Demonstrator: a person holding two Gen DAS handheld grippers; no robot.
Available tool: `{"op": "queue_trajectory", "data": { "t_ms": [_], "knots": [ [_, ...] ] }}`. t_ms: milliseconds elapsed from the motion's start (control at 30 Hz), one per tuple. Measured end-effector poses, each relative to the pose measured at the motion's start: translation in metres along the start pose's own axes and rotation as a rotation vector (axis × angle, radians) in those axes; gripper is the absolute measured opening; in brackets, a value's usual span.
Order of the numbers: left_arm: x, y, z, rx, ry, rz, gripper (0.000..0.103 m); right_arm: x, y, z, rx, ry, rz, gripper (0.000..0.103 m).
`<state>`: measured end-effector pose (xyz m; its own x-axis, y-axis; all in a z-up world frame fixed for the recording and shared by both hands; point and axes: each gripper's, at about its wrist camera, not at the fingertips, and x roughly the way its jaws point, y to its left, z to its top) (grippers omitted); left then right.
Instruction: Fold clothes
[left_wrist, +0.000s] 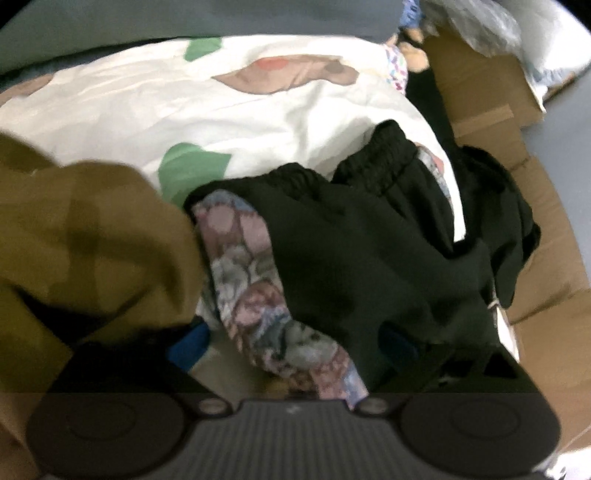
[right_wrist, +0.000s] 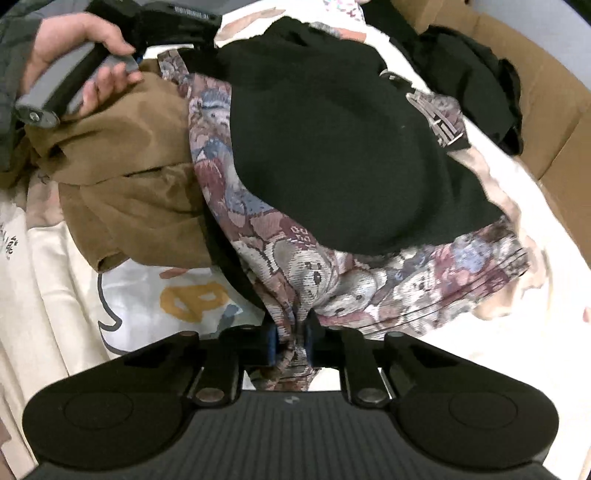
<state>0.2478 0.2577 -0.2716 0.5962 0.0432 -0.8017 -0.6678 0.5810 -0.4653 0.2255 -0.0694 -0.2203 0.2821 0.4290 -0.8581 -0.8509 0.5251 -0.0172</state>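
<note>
Right tool (right_wrist: 291, 341) pinches woven bear-print fabric (right_wrist: 332, 280); left tool (left_wrist: 291, 343) gapes among rumpled clothes.

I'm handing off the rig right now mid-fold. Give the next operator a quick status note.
Right gripper: shut on the teddy-print garment, pinching its bunched edge.
Left gripper: open, blue pads apart over the pile, holding nothing I can make out.
Pile: black garment lies on top of the teddy-print one, brown garment beside them, all on the printed white sheet. Cardboard box alongside.
Done: nothing is folded yet.
Left: separate the pieces, flatten, fold each.
</note>
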Motion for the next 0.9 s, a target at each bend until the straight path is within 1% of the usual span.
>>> {"op": "queue_trajectory", "data": {
  "t_ms": [133,167,267,300,333,367,400,433,467,533,600,733,900],
  "knots": [
    [0.002,-0.007,-0.001,0.051,0.031,0.034,0.1,-0.004,-0.003,-0.004,0.032,-0.019,0.013,0.013],
    [0.003,-0.006,0.001,0.042,0.032,0.031,0.101,-0.005,-0.005,-0.005,0.041,-0.023,0.016,0.013],
    [0.006,0.003,0.007,-0.05,0.005,-0.004,0.101,-0.01,-0.01,-0.007,0.059,-0.033,0.023,0.012],
    [0.006,0.004,0.008,-0.059,-0.003,-0.001,0.099,-0.013,-0.012,-0.007,0.064,-0.038,0.023,0.011],
    [0.006,0.002,0.007,-0.053,-0.011,0.014,0.092,-0.016,-0.013,-0.007,0.069,-0.045,0.022,0.011],
    [0.006,0.001,0.007,-0.046,-0.019,0.029,0.08,-0.02,-0.015,-0.007,0.073,-0.053,0.021,0.011],
    [0.004,0.001,0.006,-0.047,-0.029,0.05,0.072,-0.022,-0.015,-0.007,0.074,-0.057,0.02,0.011],
    [0.001,0.002,0.005,-0.058,-0.043,0.079,0.058,-0.027,-0.015,-0.005,0.079,-0.067,0.015,0.011],
    [-0.001,0.003,0.005,-0.067,-0.051,0.088,0.045,-0.031,-0.016,-0.005,0.084,-0.075,0.011,0.011],
    [-0.007,0.006,0.007,-0.076,-0.055,0.047,0.025,-0.036,-0.02,-0.006,0.093,-0.085,0.009,0.01],
    [-0.012,0.009,0.01,-0.085,-0.059,0.005,0.009,-0.037,-0.024,-0.007,0.094,-0.091,0.008,0.01],
    [-0.024,0.013,0.015,-0.1,-0.066,-0.075,0.007,-0.042,-0.028,-0.009,0.099,-0.105,0.006,0.01],
    [-0.04,-0.017,0.026,-0.054,-0.083,-0.135,0.006,-0.053,-0.035,-0.012,0.118,-0.141,0.011,0.01]
  ]
}}
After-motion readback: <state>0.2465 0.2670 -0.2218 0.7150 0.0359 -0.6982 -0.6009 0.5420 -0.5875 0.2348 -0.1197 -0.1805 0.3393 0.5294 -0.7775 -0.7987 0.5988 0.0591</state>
